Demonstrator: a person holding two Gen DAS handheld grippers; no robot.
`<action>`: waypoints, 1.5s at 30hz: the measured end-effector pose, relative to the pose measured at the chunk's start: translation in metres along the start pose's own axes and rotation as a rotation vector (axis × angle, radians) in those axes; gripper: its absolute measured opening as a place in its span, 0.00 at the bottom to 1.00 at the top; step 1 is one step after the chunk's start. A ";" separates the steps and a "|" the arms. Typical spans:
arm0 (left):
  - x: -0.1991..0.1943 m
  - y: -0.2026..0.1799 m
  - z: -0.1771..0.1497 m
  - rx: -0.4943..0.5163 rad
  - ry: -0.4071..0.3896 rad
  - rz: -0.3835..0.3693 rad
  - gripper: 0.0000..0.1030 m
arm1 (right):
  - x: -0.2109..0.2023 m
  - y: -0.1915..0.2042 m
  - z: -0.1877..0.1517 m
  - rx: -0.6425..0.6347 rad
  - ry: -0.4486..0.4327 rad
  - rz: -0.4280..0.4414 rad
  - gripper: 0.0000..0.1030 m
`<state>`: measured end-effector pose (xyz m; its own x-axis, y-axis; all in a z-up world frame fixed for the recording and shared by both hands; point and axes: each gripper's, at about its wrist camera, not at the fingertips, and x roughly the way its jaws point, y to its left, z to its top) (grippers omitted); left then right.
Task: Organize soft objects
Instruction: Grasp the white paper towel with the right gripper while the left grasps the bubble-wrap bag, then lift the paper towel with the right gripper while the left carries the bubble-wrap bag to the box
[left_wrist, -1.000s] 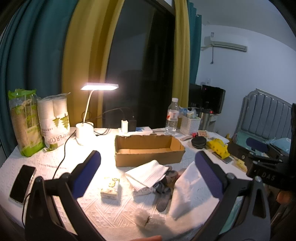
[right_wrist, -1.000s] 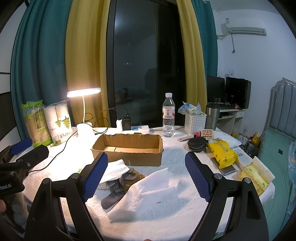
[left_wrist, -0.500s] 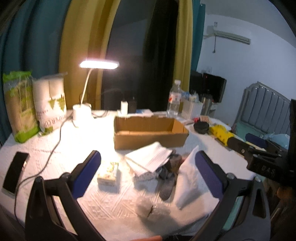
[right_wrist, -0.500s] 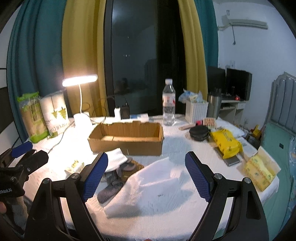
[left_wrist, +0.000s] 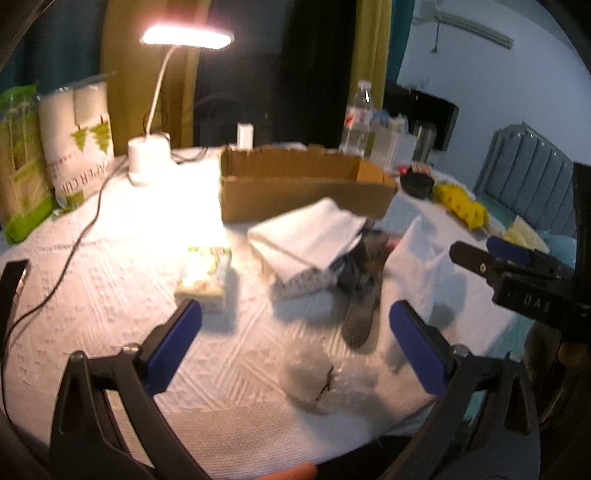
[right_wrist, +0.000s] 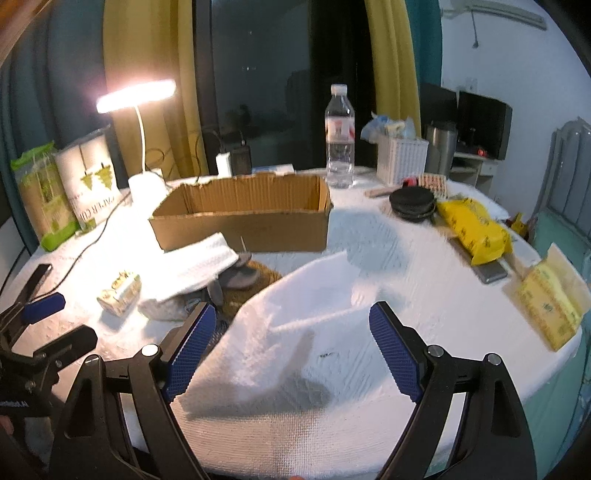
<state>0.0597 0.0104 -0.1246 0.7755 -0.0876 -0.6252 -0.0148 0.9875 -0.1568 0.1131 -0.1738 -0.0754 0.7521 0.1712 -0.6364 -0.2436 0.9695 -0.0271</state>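
Observation:
An open cardboard box (left_wrist: 306, 192) (right_wrist: 243, 218) stands mid-table. In front of it lie a folded white cloth (left_wrist: 306, 232) (right_wrist: 195, 262), grey socks (left_wrist: 360, 295) (right_wrist: 240, 277), a large crumpled white towel (right_wrist: 295, 317) (left_wrist: 424, 266), a small tissue pack (left_wrist: 205, 269) (right_wrist: 120, 293) and a clear plastic wad (left_wrist: 325, 380). My left gripper (left_wrist: 295, 343) is open and empty, above the table before the socks and the wad. My right gripper (right_wrist: 291, 350) is open and empty, just over the towel.
A lit desk lamp (left_wrist: 151, 158), paper cup packs (left_wrist: 85, 136) and a green pack stand at the left. A phone (left_wrist: 11, 284) lies at the left edge. A water bottle (right_wrist: 340, 140), white basket (right_wrist: 402, 158), black lids (right_wrist: 412, 203) and yellow packs (right_wrist: 472, 229) sit at the right.
Both grippers have moved forward and down toward the table; the cloth, socks and towel look larger and closer. Both stay open. Nothing on the table has moved.

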 end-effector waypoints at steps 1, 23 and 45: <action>0.005 0.000 -0.003 0.005 0.019 -0.001 0.99 | 0.004 0.000 -0.001 -0.001 0.010 0.001 0.85; 0.039 -0.016 -0.028 0.108 0.194 -0.085 0.73 | 0.069 0.016 -0.026 -0.048 0.190 0.110 0.50; 0.020 -0.010 0.002 0.074 0.106 -0.145 0.52 | 0.010 -0.006 0.015 -0.046 0.014 0.140 0.10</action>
<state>0.0767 -0.0010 -0.1338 0.6956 -0.2392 -0.6775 0.1417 0.9701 -0.1970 0.1309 -0.1757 -0.0700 0.7000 0.3012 -0.6475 -0.3736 0.9272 0.0275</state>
